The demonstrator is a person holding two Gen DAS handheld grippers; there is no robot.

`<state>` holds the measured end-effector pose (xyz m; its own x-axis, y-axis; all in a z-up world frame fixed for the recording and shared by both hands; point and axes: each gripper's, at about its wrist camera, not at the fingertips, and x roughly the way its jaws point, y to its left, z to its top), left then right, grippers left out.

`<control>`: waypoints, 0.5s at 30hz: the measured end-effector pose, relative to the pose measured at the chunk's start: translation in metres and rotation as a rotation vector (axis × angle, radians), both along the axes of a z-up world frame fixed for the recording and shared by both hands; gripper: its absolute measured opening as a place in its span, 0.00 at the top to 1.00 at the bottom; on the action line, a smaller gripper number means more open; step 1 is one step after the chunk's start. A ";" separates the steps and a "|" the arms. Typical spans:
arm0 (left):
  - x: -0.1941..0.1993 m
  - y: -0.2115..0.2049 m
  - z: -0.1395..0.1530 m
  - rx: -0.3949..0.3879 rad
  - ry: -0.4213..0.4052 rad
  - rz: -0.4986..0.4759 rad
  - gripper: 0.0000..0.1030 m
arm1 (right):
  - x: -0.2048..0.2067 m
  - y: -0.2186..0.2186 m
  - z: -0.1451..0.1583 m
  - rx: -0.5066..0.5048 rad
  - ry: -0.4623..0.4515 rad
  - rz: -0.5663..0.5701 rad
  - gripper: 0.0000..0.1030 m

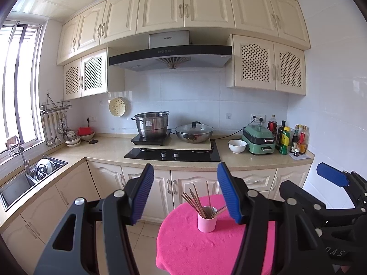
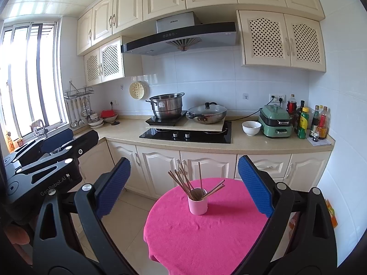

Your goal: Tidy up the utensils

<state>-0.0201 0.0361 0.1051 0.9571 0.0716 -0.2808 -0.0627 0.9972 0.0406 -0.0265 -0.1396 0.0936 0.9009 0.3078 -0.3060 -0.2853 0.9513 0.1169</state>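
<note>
A pink cup (image 1: 207, 223) (image 2: 197, 205) stands upright on a round table with a pink cloth (image 1: 188, 247) (image 2: 206, 236). Several brown chopsticks (image 1: 195, 200) (image 2: 183, 181) stand fanned out in it. My left gripper (image 1: 186, 192) is open and empty, held above and short of the cup. My right gripper (image 2: 184, 184) is open and empty, also back from the cup. Each gripper shows at the edge of the other's view, the right one in the left wrist view (image 1: 332, 176), the left one in the right wrist view (image 2: 57, 137).
A kitchen counter (image 2: 240, 144) runs behind the table with a hob (image 2: 185, 134), steel pot (image 2: 167, 106), wok (image 2: 207, 114), white bowl (image 2: 251, 127), green cooker (image 2: 275, 120) and bottles (image 2: 314, 121). A sink (image 1: 27, 181) lies at the left under the window.
</note>
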 end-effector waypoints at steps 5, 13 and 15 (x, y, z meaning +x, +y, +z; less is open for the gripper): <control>0.001 -0.001 0.000 0.001 0.000 0.001 0.44 | 0.001 0.000 0.000 0.000 0.001 0.000 0.10; 0.003 -0.001 -0.003 0.002 0.007 -0.003 0.44 | 0.002 -0.001 0.001 0.002 0.004 -0.002 0.10; 0.004 -0.001 -0.004 0.004 0.009 -0.004 0.44 | 0.004 -0.001 0.001 0.002 0.004 -0.003 0.10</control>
